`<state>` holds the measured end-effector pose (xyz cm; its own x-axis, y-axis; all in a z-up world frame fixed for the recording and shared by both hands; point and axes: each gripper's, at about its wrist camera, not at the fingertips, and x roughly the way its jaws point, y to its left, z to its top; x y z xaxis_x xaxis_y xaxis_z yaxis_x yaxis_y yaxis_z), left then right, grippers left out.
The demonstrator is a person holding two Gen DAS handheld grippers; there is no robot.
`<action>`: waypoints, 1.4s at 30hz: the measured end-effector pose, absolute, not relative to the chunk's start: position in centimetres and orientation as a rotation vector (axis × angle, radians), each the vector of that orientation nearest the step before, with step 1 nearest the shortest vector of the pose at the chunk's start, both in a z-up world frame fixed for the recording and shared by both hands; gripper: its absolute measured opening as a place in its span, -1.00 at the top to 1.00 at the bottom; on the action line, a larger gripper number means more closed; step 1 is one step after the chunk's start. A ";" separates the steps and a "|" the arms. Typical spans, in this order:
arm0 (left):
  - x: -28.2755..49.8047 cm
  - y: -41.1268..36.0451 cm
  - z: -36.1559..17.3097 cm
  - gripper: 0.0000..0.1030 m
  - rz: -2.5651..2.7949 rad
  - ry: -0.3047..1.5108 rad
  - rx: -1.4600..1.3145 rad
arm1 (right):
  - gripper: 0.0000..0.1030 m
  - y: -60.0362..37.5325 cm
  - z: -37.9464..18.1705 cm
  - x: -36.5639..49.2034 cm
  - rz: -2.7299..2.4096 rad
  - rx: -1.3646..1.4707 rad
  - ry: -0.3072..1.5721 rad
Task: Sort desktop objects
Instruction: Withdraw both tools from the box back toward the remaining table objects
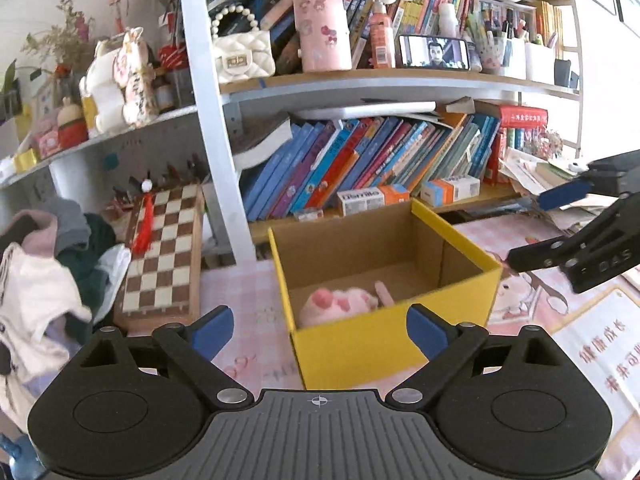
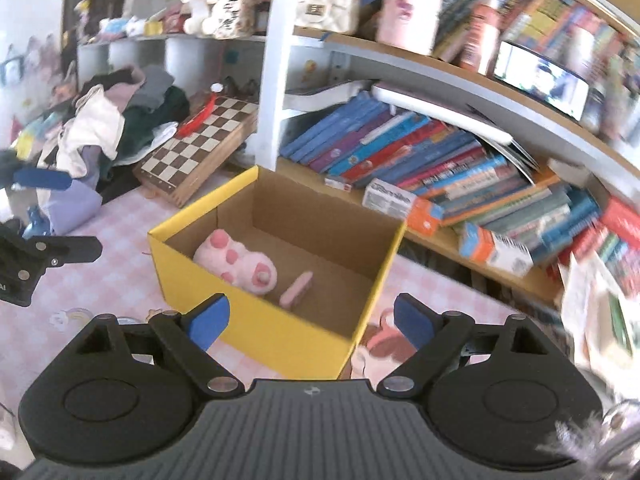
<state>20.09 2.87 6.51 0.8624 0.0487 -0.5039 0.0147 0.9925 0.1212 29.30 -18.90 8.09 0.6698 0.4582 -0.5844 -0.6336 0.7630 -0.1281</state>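
Left gripper (image 1: 320,330) jaws spread wide, empty; right gripper (image 2: 311,322) likewise, likely free for next pick. Yellow box (image 2: 256,330) sits just ahead of both, serving as sorting bin. Inside: pink plush paw (image 2: 236,262), small pink piece (image 2: 296,290), possibly eraser. Bookshelf (image 1: 360,80) behind.

1. The right gripper (image 2: 310,322) hangs with its blue-padded fingers (image 2: 210,320) spread wide, nothing between them.
2. Just beyond stands a yellow cardboard box (image 2: 276,336), open-topped, on a pink checked tablecloth (image 2: 100,280).
3. Inside lie a pink paw-shaped plush (image 2: 236,260) at the left and a small pink block (image 2: 296,290) beside it.
4. Far left, a chessboard (image 2: 200,148) leans by a clothes pile (image 2: 120,120).
5. The left gripper (image 2: 42,218) shows at the left edge, fingers apart.
6. Books (image 2: 440,164) fill the shelf to the right.
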 end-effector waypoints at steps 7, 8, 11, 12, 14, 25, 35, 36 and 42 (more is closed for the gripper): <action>16.9 3.1 5.7 -0.85 0.013 0.545 0.104 | -0.74 -20.4 6.5 25.4 0.544 -0.271 0.591; 16.6 3.1 5.6 -0.85 0.011 0.545 0.106 | -0.74 -20.5 6.3 24.9 0.534 -0.266 0.594; 15.5 2.9 5.4 -0.85 0.008 0.544 0.108 | -0.74 -20.8 5.9 23.4 0.506 -0.245 0.596; 15.2 2.9 5.3 -0.85 0.009 0.544 0.107 | -0.74 -20.9 5.8 22.9 0.496 -0.238 0.594; 14.5 2.9 5.0 -0.86 0.013 0.547 0.106 | -0.77 -21.1 5.5 21.7 0.474 -0.228 0.589; 11.2 4.4 2.6 -0.87 0.071 0.599 0.058 | -0.87 -22.2 2.7 16.9 0.377 -0.185 0.645; 9.6 4.1 0.5 -0.87 0.074 0.661 0.043 | -0.88 -23.2 -0.3 14.2 0.313 -0.166 0.735; 9.5 4.0 0.3 -0.87 0.074 0.667 0.042 | -0.88 -23.2 -0.5 14.0 0.312 -0.163 0.745; 9.1 3.7 -0.7 -0.87 0.070 0.701 0.040 | -0.88 -22.9 -1.8 13.6 0.314 -0.175 0.793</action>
